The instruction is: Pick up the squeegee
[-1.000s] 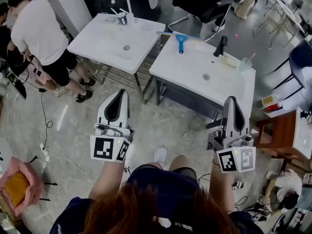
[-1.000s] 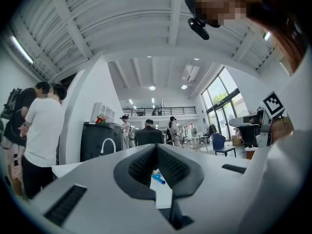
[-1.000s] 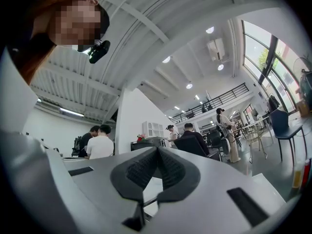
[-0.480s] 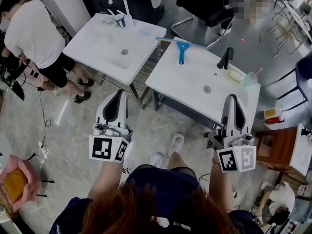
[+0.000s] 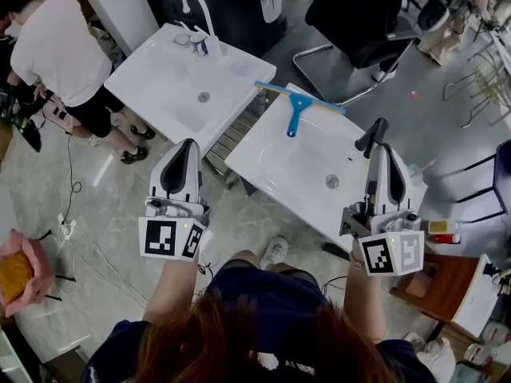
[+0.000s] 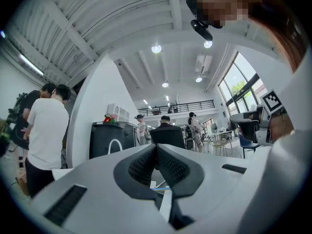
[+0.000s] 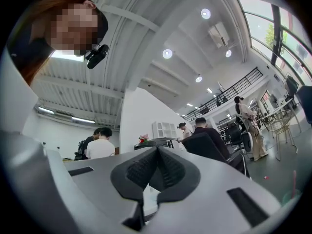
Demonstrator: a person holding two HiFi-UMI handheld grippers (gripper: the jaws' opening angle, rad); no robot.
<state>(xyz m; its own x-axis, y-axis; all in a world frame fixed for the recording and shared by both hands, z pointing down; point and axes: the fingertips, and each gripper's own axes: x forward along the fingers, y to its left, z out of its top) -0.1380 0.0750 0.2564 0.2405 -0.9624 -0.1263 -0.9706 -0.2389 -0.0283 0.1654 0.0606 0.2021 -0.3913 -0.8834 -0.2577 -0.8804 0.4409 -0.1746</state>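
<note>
the blue squeegee (image 5: 297, 106) lies on the far edge of the right white sink (image 5: 279, 166), well apart from both grippers. the left gripper (image 5: 190, 144) and the right gripper (image 5: 384, 147) are held up near the person. the fingers of each are pressed together with nothing between them.

Grey floor (image 5: 104, 206), two white washstands (image 5: 160, 78), black chair (image 5: 359, 18)
</note>
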